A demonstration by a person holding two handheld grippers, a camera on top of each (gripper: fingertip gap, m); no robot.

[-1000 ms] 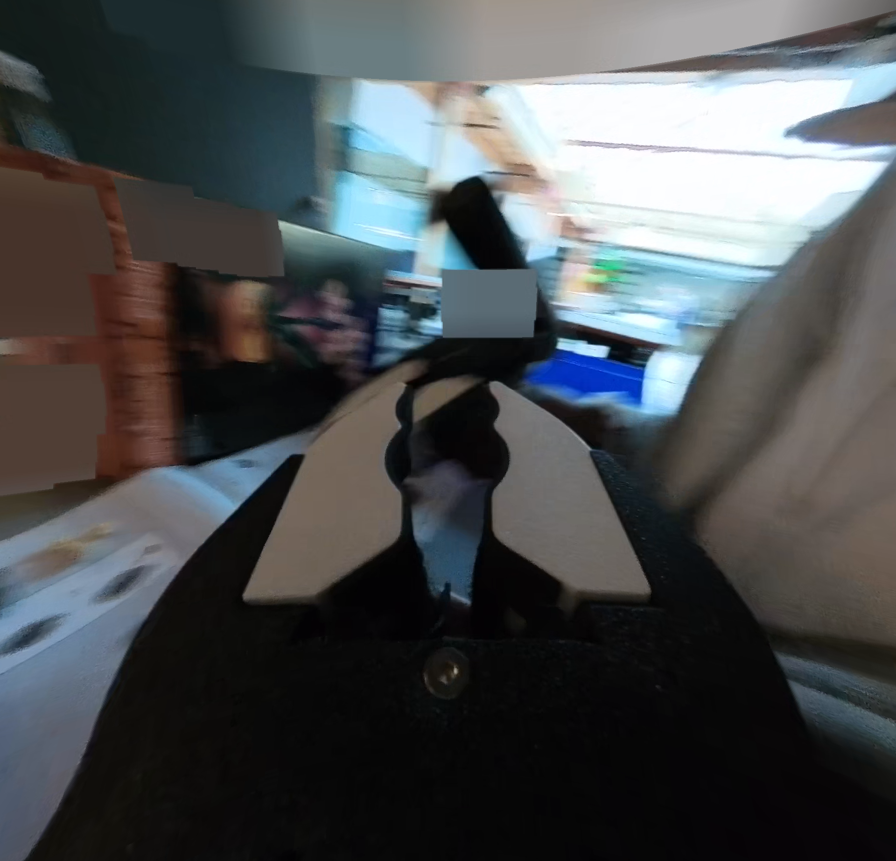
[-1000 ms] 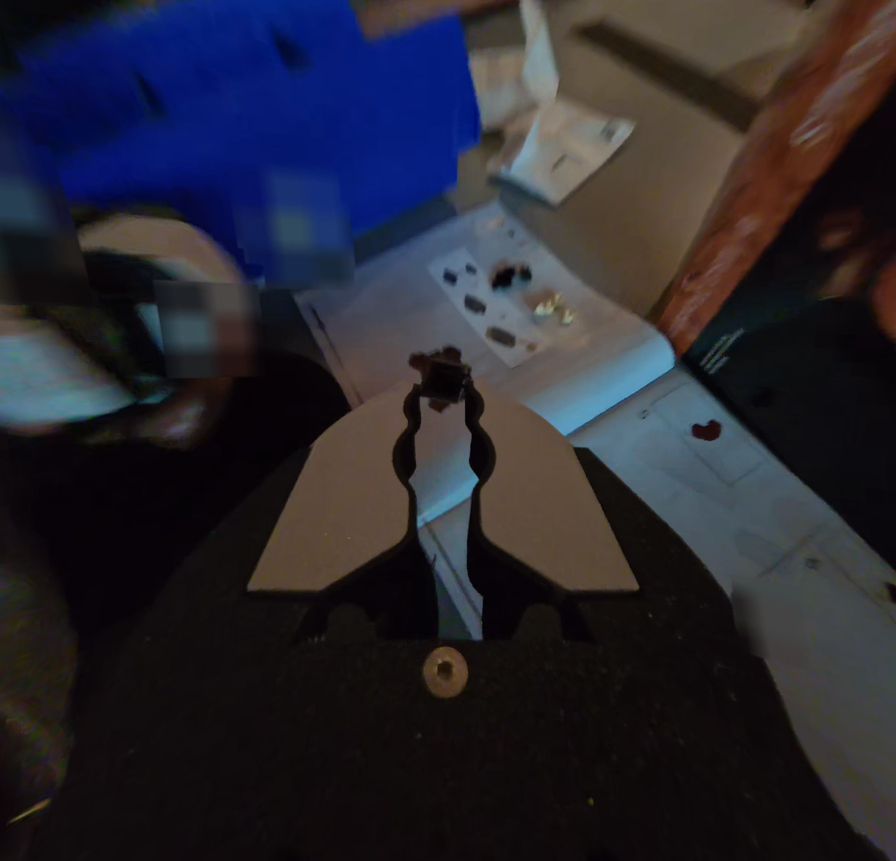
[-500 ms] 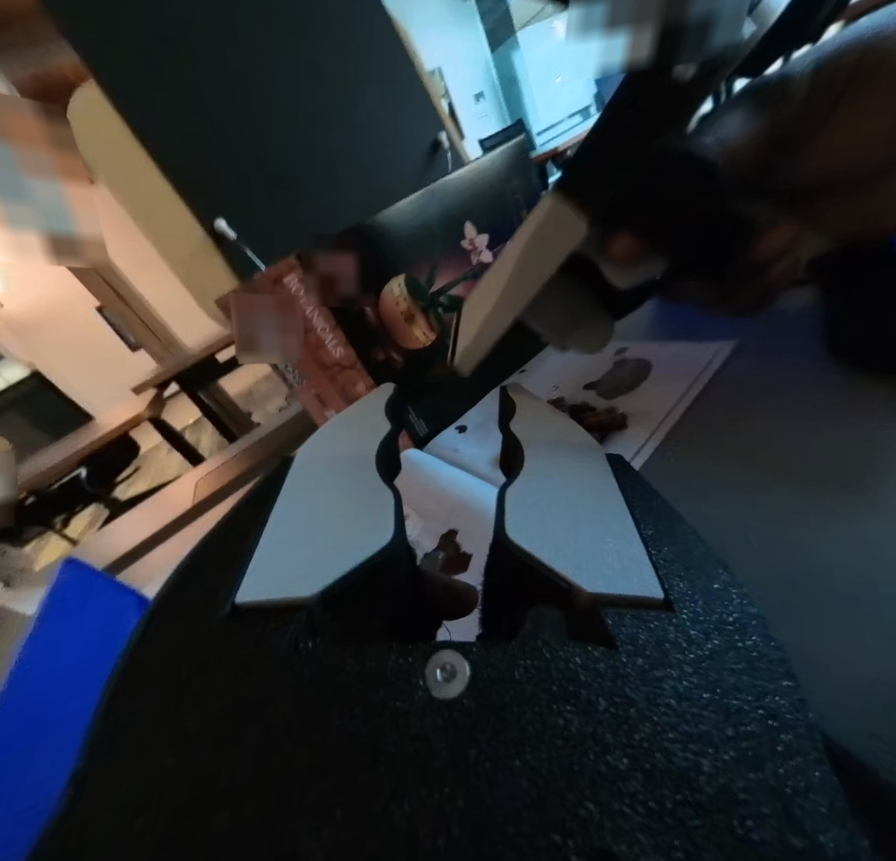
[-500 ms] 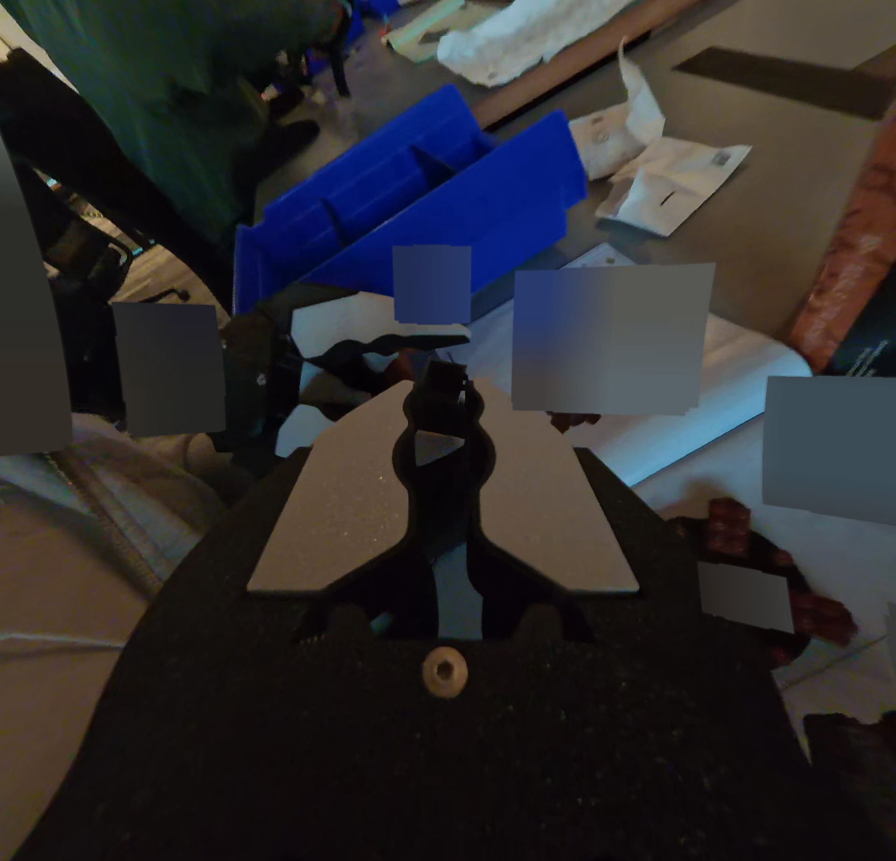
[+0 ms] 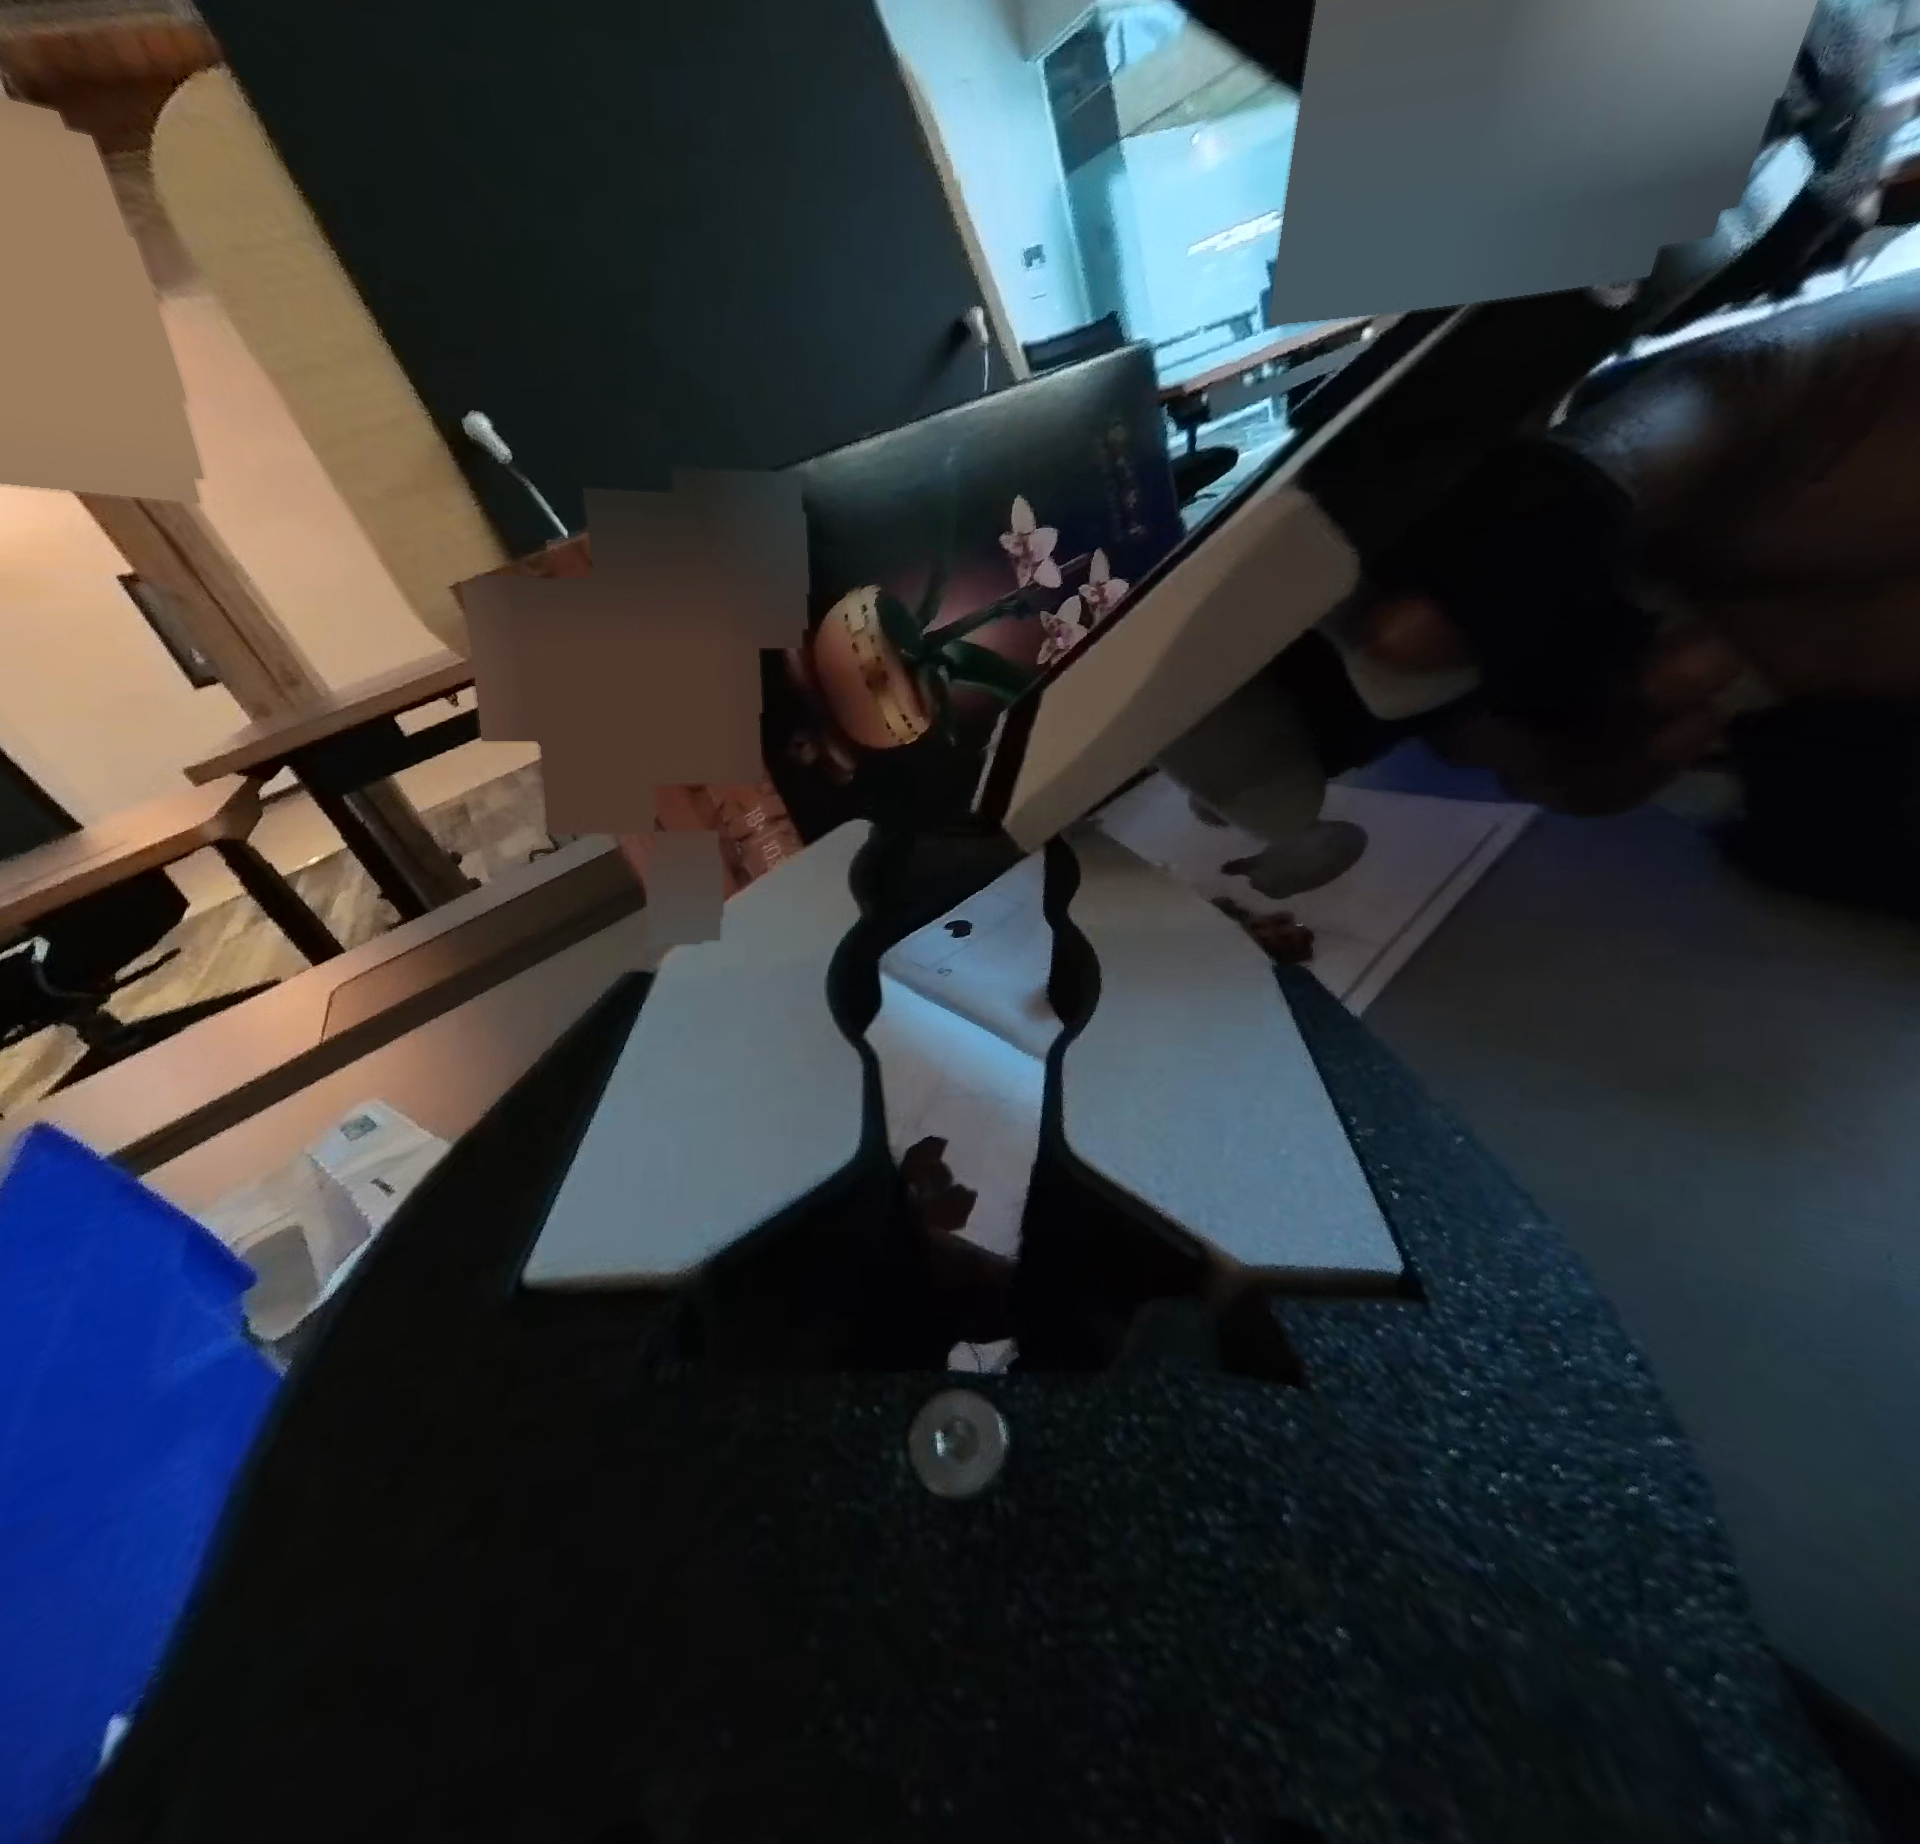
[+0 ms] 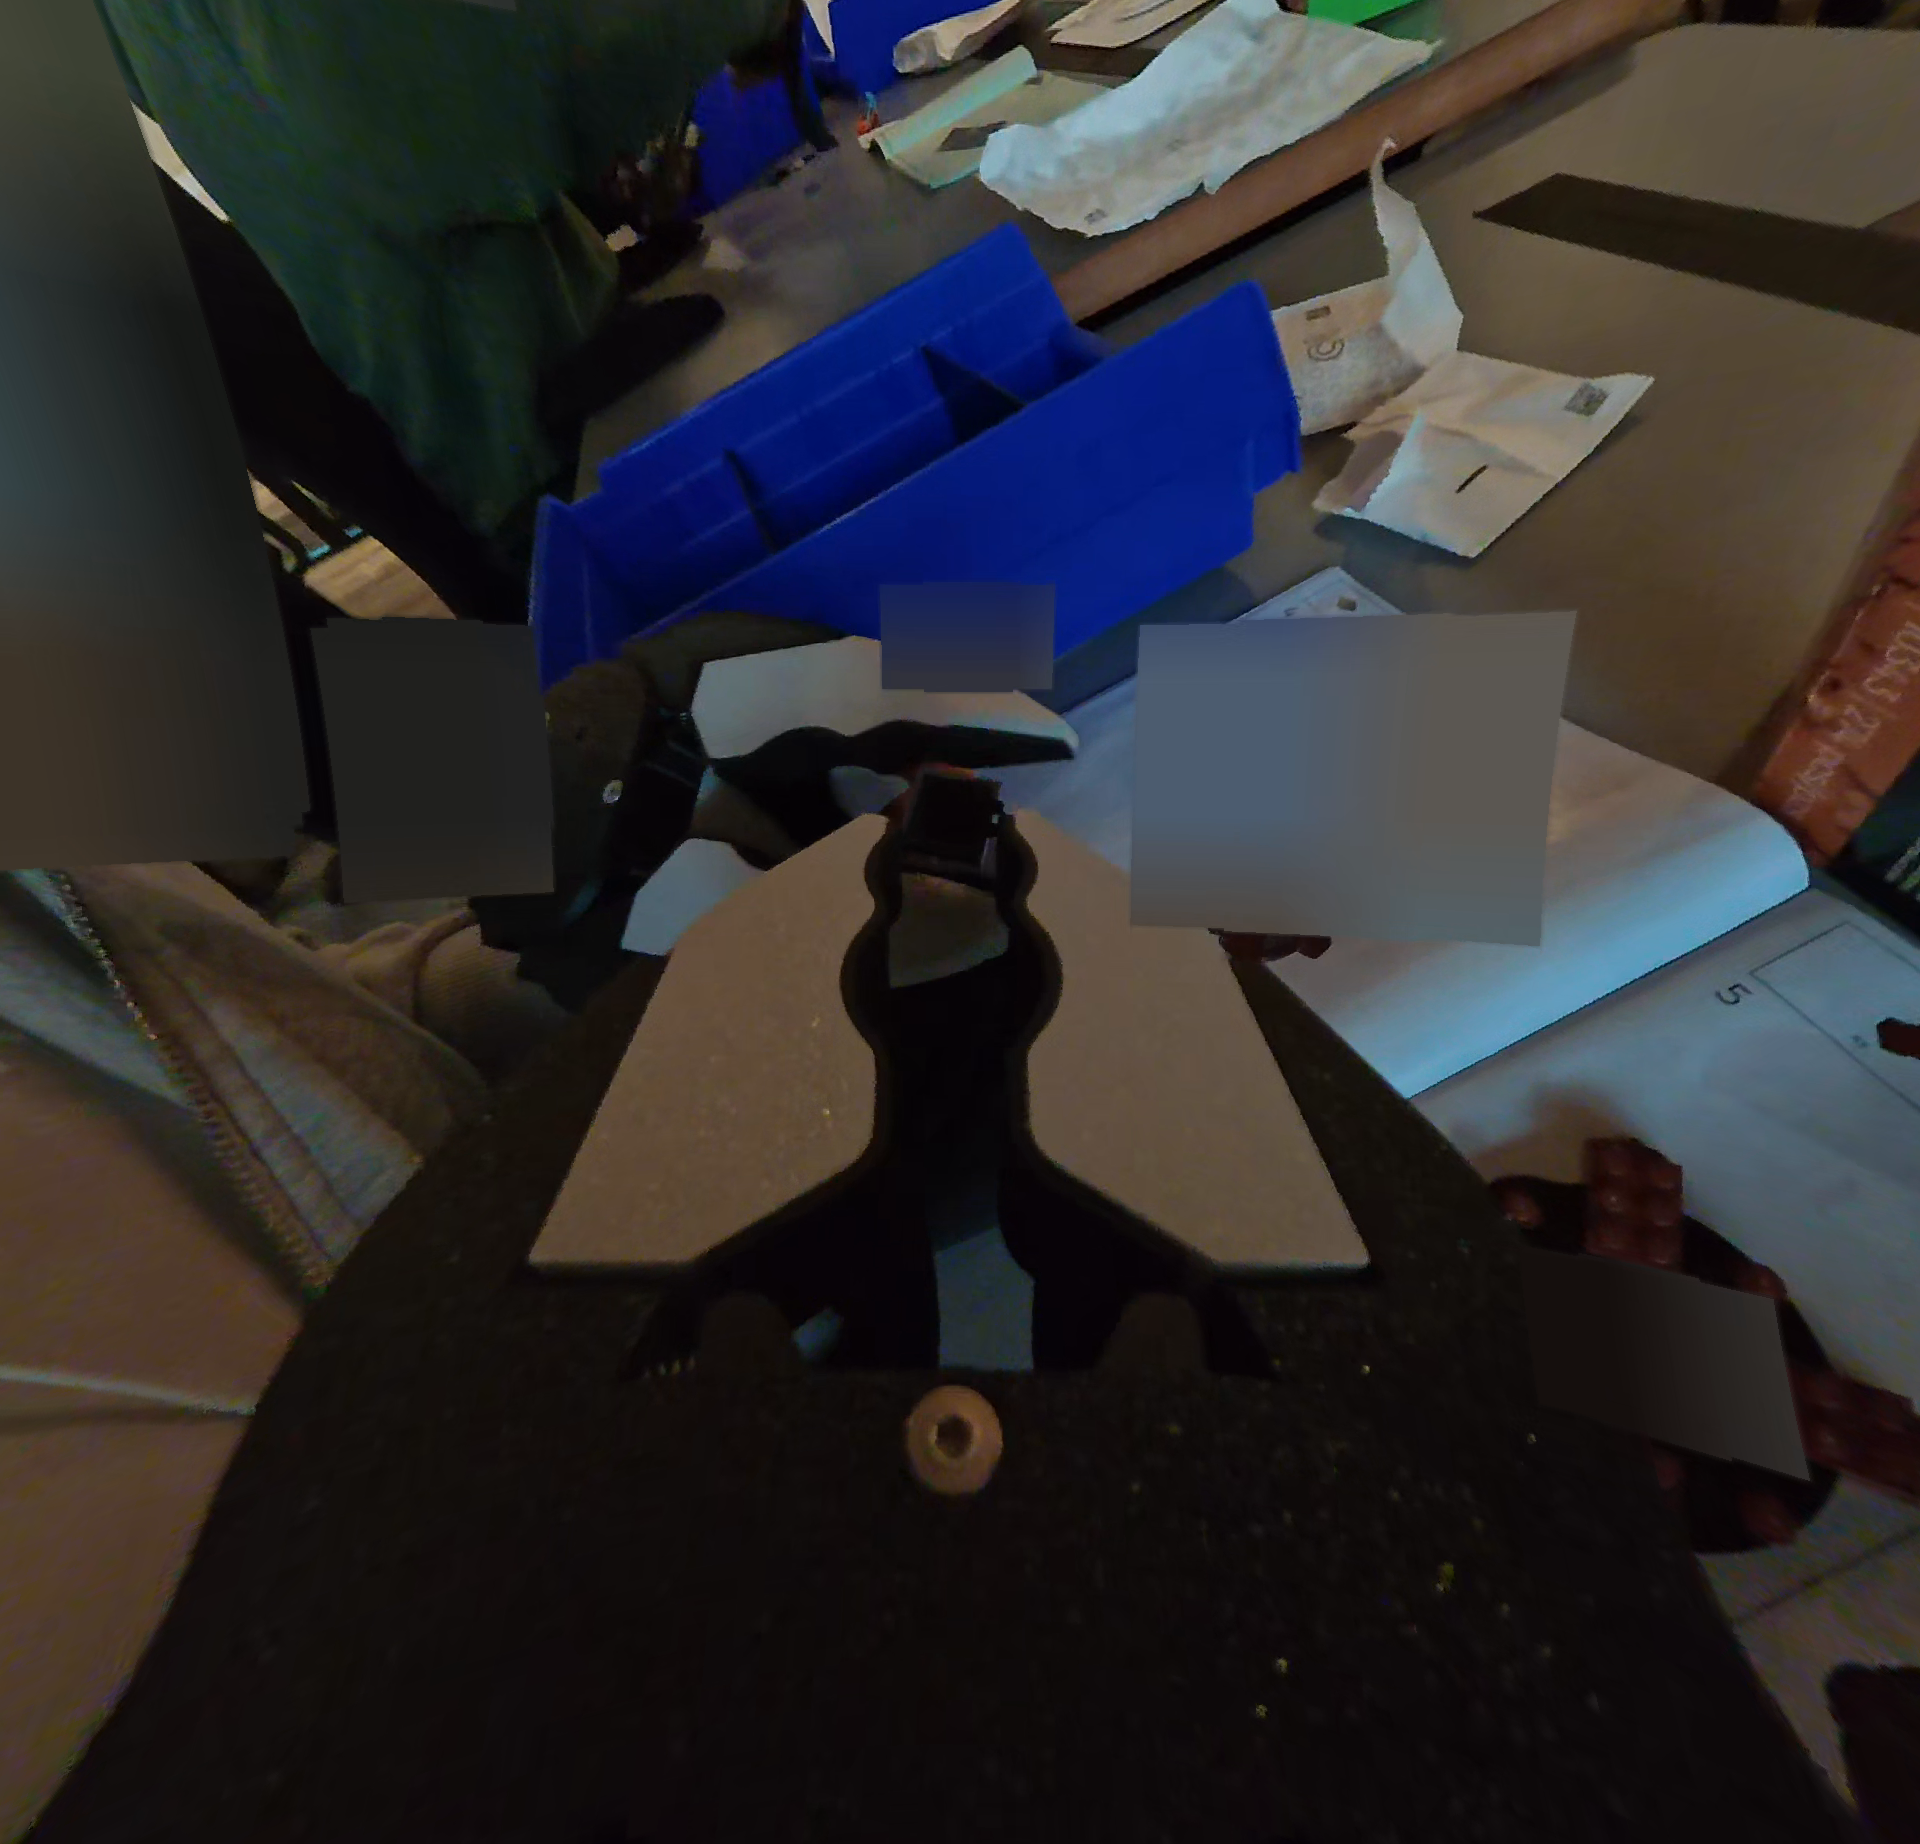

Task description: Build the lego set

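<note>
the right gripper has its jaws narrowed on a small dark block, a pad against each side, held at the very tips. just beyond it sits the left gripper, jaws parted with nothing plainly between them. under and ahead of both lies a white instruction booklet on the grey tabletop. beyond the jaws stands a blue divided bin; right of them lie brown bricks and torn white paper bags.
</note>
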